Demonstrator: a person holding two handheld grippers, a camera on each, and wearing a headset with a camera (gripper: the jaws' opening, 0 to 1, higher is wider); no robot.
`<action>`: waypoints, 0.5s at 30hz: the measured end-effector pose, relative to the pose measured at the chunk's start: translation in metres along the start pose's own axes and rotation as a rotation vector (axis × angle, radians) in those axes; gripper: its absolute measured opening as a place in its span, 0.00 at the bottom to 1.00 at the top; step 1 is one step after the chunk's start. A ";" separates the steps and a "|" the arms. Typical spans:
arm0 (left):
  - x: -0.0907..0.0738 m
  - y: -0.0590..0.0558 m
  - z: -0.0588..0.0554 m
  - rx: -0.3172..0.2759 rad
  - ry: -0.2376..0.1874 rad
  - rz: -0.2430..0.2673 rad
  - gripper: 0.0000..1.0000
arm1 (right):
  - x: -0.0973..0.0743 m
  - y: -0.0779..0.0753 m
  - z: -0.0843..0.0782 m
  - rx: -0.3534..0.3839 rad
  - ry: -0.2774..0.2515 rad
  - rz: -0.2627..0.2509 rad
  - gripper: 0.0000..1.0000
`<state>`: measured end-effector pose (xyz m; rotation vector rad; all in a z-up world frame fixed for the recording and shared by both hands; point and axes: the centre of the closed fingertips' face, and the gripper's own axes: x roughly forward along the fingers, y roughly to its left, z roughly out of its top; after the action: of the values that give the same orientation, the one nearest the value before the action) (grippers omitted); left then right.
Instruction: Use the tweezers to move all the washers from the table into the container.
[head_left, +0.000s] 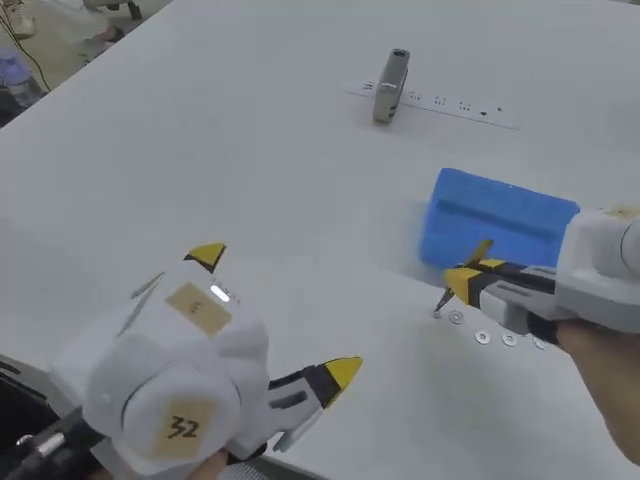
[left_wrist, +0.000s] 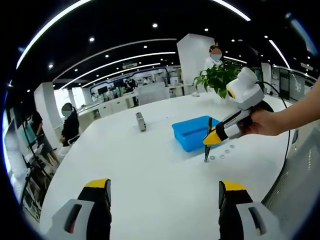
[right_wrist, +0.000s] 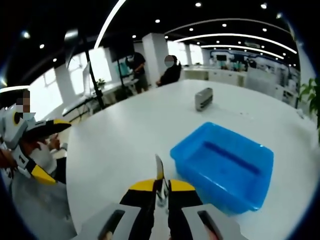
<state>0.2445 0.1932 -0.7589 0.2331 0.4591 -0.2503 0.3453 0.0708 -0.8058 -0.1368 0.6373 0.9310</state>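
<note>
In the head view the blue container (head_left: 500, 215) is smeared by motion, and its right end is covered by the body of the right claw (head_left: 462, 283). The farthest right of the washers (head_left: 483, 337) is half hidden under that same claw. About four washers lie in a short row on the white desk (head_left: 250, 150), just in front of the container and apart from it.

The right claw is pinched tight on the tweezers (head_left: 443, 298), whose thin legs slant down to the desk just beside the leftmost washer — whether the tips touch it or grip anything is too small and blurred to tell. In the right gripper view a blade of the tweezers rises between the closed jaws, with the container just to its right.

The left claw (head_left: 275, 312) is spread wide and holds nothing — it hovers over bare desk at the lower left, well apart from the washers. Far across the desk a grey device (head_left: 392, 85) sits on a white power strip (head_left: 440, 102).
</note>
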 end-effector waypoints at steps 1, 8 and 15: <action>0.000 0.001 0.000 -0.006 0.000 0.003 0.90 | 0.000 0.000 -0.001 -0.003 0.001 -0.003 0.05; 0.000 0.006 -0.001 0.000 0.002 0.027 0.92 | -0.007 -0.002 -0.009 -0.015 0.013 -0.034 0.03; -0.001 0.005 0.001 0.002 -0.009 0.022 0.92 | -0.005 -0.003 -0.005 -0.025 0.039 -0.048 0.03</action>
<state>0.2456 0.1976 -0.7568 0.2385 0.4470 -0.2301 0.3435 0.0638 -0.8075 -0.1922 0.6557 0.8926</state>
